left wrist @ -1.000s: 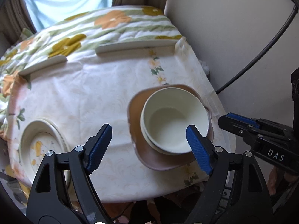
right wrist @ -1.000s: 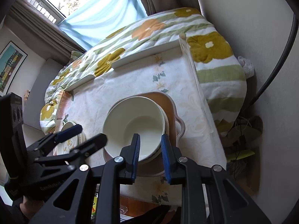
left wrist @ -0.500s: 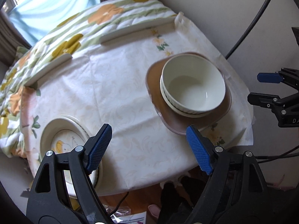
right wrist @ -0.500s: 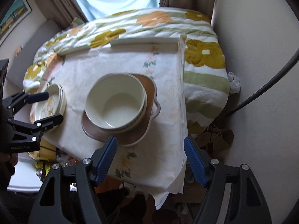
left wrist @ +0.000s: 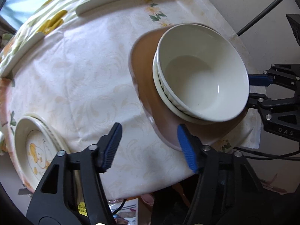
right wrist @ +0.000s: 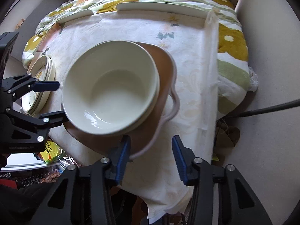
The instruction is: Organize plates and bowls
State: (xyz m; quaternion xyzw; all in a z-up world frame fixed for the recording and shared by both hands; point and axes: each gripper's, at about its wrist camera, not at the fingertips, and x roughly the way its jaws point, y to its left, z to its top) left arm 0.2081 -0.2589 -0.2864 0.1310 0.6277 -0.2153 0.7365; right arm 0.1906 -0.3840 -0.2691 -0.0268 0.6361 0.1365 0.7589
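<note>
Stacked cream bowls (left wrist: pixel 202 86) sit on a brown plate (left wrist: pixel 148 86) with a pale rim, on the table's right side; they also show in the right wrist view (right wrist: pixel 110 91), on the plate (right wrist: pixel 163 71). A stack of cream plates with a yellow drawing (left wrist: pixel 35 146) sits at the left, and shows in the right wrist view (right wrist: pixel 42 69). My left gripper (left wrist: pixel 148 146) is open and empty, just in front of the brown plate's rim. My right gripper (right wrist: pixel 151 157) is open and empty, at the plate's near edge by its handle.
A white patterned cloth (left wrist: pixel 84 75) covers the table. Two long pale dishes (right wrist: pixel 161 7) lie at its far edge against a flowered quilt (right wrist: pixel 230 43). A wall and black cable (right wrist: pixel 271 108) are to the right. Clutter lies on the floor below the table edge.
Both grippers have moved closer to the brown plate and bowls, and both jaws are narrower than half a second ago. One second ago the right gripper was nearly shut at the bowl rim.
</note>
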